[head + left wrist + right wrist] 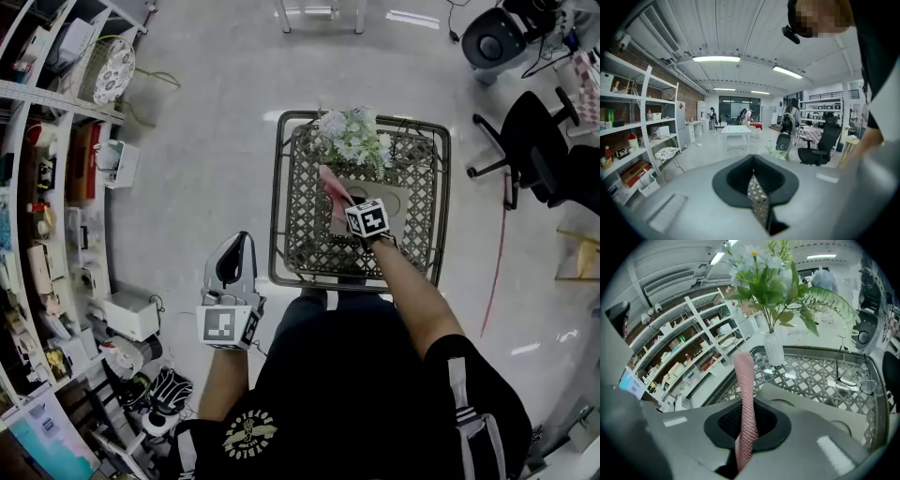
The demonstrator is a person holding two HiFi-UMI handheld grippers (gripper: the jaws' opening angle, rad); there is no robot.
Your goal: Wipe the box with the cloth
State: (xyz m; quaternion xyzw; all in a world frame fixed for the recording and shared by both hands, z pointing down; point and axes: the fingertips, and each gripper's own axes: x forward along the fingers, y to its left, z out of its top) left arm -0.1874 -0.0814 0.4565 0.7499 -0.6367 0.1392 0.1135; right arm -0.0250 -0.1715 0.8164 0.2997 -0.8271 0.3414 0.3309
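In the head view the right tongs [345, 202] reached over a lattice bench [302, 220], clenched on a pink cloth [330, 180] that stood up from their tips. The cloth hung above the left edge of a beige box [401, 201] lying flat on the bench, just in front of a bunch of flowers [354, 136]; whether cloth and box touched could not be told. The left tongs [239, 246] were held low over the floor [206, 141], left of the bench and well apart from the box, with shelves [52, 187] further left. In the left gripper view the left tongs [757, 197] were pressed almost together on nothing, with only a thin slit between the dark pads, and a lattice pattern showed through it. In the right gripper view the right tongs [745, 439] gripped the cloth [744, 390], which rose as a narrow pink strip from between the pads and leaned slightly left. Beyond it the flowers [764, 273] stood in a white vase [774, 348] on the bench [820, 376], with the shelves [689, 350] to the left.
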